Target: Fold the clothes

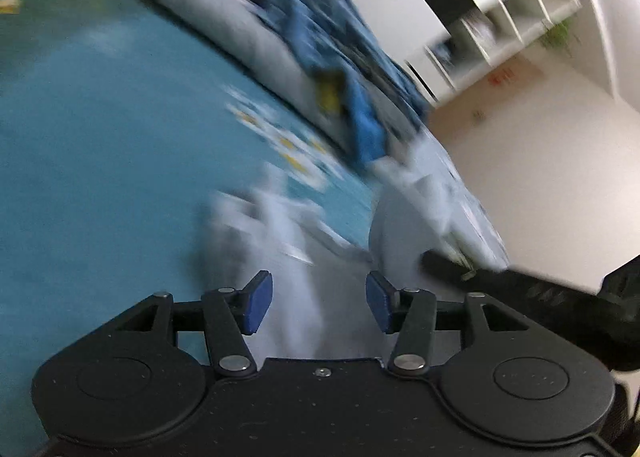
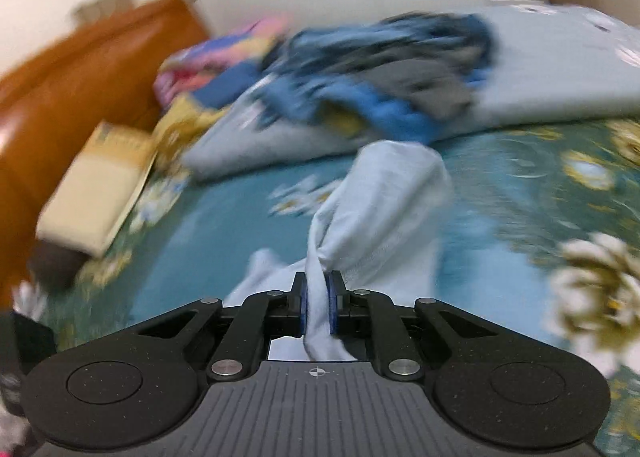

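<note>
pale blue cloth (image 2: 384, 217) lies bunched on the teal bedsheet (image 2: 224, 225), pinched by your right gripper (image 2: 318, 305); your left gripper (image 1: 319, 307) gapes beside it. find an edge, then pull taut.

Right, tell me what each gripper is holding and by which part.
The right gripper is shut on the pale blue garment, pinching a bunched fold at its near end. The left gripper is open, holding nothing.

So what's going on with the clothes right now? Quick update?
Right gripper shut on pale blue garment. Left gripper open over it. Blue clothes pile beyond, not blocking.
</note>
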Action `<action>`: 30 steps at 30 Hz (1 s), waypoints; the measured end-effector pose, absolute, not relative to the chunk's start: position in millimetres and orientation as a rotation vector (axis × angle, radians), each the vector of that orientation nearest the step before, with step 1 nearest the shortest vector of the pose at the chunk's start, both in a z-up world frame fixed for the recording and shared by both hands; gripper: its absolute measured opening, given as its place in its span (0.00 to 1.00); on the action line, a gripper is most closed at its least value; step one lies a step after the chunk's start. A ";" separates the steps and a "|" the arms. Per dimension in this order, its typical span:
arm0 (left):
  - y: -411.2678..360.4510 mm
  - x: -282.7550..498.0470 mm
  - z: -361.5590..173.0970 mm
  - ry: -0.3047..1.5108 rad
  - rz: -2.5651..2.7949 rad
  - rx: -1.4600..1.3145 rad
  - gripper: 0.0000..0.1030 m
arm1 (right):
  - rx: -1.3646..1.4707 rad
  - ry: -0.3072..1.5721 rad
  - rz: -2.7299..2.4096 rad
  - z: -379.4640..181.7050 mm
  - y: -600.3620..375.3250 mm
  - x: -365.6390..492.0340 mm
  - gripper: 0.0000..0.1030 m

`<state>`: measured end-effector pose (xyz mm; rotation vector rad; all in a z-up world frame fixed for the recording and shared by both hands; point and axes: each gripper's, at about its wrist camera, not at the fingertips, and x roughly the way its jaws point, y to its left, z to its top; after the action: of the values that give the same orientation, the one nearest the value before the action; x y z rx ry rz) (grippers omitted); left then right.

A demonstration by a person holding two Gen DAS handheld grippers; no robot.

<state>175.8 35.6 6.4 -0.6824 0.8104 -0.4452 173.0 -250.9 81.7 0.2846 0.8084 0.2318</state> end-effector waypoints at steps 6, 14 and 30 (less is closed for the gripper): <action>83.5 161.6 -5.2 0.822 -0.348 -0.733 0.49 | 0.169 0.953 0.310 28.6 -154.6 195.6 0.19; 60.9 187.8 -11.7 0.865 -0.450 -0.723 0.64 | 0.352 0.779 0.260 63.0 -229.3 143.5 0.52; 28.8 209.4 -39.2 0.922 -0.485 -0.716 0.10 | 0.732 0.919 0.162 -13.4 -307.7 88.3 0.06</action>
<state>209.4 28.8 -39.2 -0.7161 0.9225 -0.4848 88.3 -307.7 -13.4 0.7322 0.9193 0.1620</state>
